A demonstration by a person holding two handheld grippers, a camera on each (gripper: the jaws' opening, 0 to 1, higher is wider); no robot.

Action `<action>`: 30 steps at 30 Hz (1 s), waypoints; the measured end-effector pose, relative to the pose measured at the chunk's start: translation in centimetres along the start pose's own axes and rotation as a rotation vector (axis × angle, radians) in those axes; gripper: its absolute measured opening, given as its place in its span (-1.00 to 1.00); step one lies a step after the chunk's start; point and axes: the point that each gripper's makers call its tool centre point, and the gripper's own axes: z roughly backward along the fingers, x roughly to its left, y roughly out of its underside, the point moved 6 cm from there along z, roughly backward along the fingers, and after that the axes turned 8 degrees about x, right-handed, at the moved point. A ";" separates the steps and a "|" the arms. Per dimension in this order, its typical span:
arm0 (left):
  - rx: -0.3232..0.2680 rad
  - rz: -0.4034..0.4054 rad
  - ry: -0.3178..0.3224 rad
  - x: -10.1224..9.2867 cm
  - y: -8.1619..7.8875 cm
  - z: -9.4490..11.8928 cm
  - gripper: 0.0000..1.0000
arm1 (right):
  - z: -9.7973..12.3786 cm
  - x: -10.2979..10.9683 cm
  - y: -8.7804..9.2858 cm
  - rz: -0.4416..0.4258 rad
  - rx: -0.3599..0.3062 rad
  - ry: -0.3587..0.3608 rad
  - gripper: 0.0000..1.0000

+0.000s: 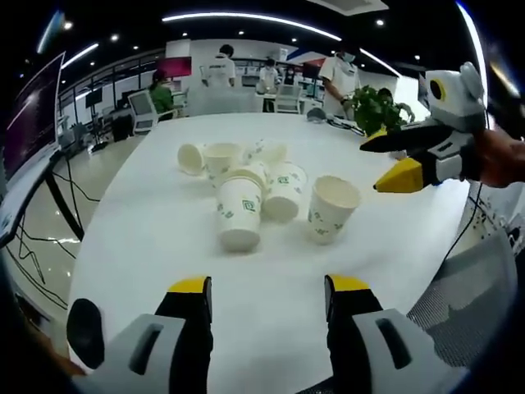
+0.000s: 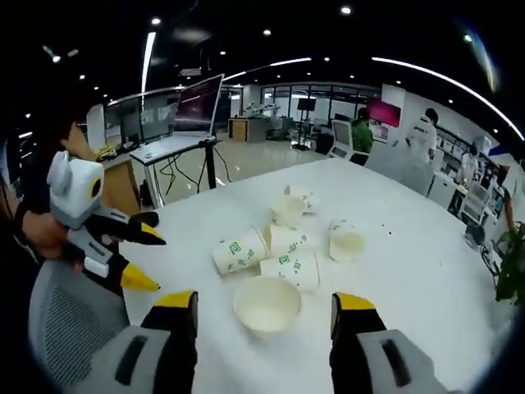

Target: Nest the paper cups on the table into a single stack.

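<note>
Several white paper cups [image 1: 239, 213] with green logos lie in a loose cluster in the middle of the white table [image 1: 156, 254]. Most are tipped on their sides. One cup [image 1: 332, 205] on the right shows its open mouth. My left gripper [image 1: 269, 287] is open at the table's near edge, short of the cluster. My right gripper [image 1: 373, 167] hovers open to the right of the cups. In the right gripper view, my right gripper [image 2: 264, 302] is open around the nearest cup [image 2: 267, 304] without touching it, and the left gripper [image 2: 156, 263] stands open at the left.
A mesh chair back [image 1: 467, 287] sits at the table edge near me. A potted plant [image 1: 377, 111] stands on the far right of the table. A monitor on a stand [image 2: 197, 103] is beyond the table. People [image 1: 220, 70] stand at desks far behind.
</note>
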 end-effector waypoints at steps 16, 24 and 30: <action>0.019 -0.014 0.012 -0.2 0.2 -0.3 0.08 | 2.4 -2.2 2.5 -0.077 -0.010 0.085 0.43; 0.019 -0.011 0.014 -0.4 0.1 -0.2 0.07 | 3.4 -2.0 3.6 -0.114 -0.005 0.105 0.45; 0.016 -0.008 0.017 -0.3 0.2 -0.4 0.08 | 3.8 -1.6 4.5 -0.161 -0.004 0.111 0.50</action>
